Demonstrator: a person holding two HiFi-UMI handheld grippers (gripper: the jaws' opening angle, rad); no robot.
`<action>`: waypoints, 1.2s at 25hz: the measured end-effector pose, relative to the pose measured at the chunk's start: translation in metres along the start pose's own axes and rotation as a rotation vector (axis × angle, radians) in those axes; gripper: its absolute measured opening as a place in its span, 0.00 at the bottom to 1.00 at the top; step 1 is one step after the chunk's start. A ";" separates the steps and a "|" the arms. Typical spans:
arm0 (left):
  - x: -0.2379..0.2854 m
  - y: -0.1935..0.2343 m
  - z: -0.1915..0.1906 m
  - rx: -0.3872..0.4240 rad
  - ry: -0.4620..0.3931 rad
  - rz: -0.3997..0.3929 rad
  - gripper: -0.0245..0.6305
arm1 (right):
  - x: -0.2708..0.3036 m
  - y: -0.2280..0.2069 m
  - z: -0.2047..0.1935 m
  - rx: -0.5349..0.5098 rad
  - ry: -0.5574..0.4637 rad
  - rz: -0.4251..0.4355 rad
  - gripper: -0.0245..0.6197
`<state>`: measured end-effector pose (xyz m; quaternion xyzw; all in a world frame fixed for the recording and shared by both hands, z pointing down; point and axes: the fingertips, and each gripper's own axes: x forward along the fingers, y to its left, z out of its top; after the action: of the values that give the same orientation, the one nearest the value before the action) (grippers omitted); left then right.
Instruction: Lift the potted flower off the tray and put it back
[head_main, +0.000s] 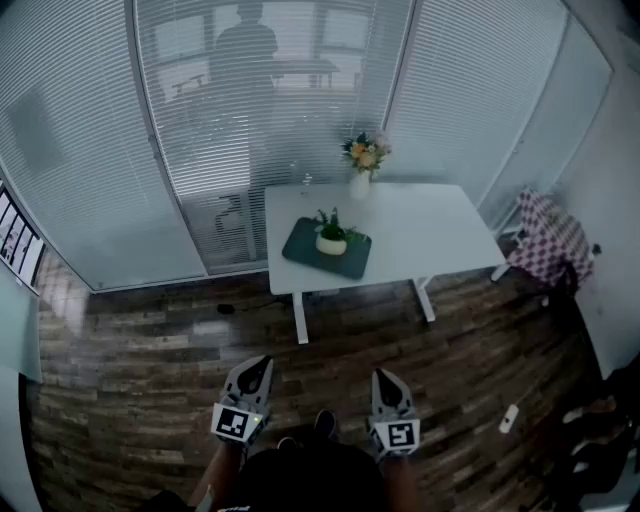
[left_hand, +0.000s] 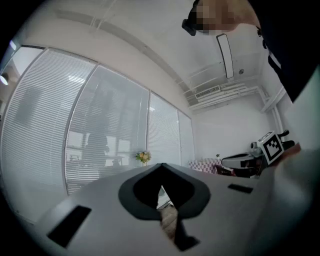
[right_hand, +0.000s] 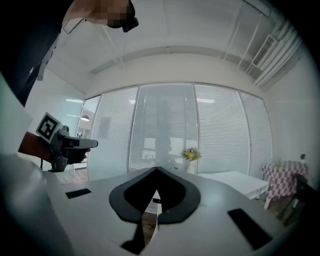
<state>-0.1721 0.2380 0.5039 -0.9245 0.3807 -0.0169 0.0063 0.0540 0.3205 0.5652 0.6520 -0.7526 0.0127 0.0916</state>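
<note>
Standing far off, the potted flower (head_main: 331, 238) sits on its dark tray (head_main: 300, 246) on the white table (head_main: 430, 230) (a vase (head_main: 360, 185) stands behind). Both clenched on nothing, the left gripper (head_main: 258, 368) and right gripper (head_main: 384, 380) hang near the body; arriving unopened, they would likely topple the pot.

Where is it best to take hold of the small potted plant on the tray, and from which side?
Probably the white pot itself, at its round sides, below the leaves. It stands upright on the dark tray, and the leaves cover its top, so a level approach from the near edge of the table seems better than one from above.
</note>
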 end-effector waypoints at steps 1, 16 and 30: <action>0.001 0.002 -0.001 -0.015 -0.010 0.005 0.05 | 0.001 0.000 0.004 0.004 -0.006 -0.001 0.04; -0.006 0.006 -0.010 -0.028 0.005 0.013 0.05 | 0.005 0.006 0.004 0.011 -0.009 0.029 0.04; -0.031 0.004 -0.018 -0.042 -0.007 -0.016 0.05 | -0.003 0.031 -0.005 0.052 -0.017 -0.003 0.04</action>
<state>-0.1972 0.2573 0.5214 -0.9276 0.3733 -0.0059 -0.0119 0.0245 0.3287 0.5723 0.6556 -0.7516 0.0267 0.0681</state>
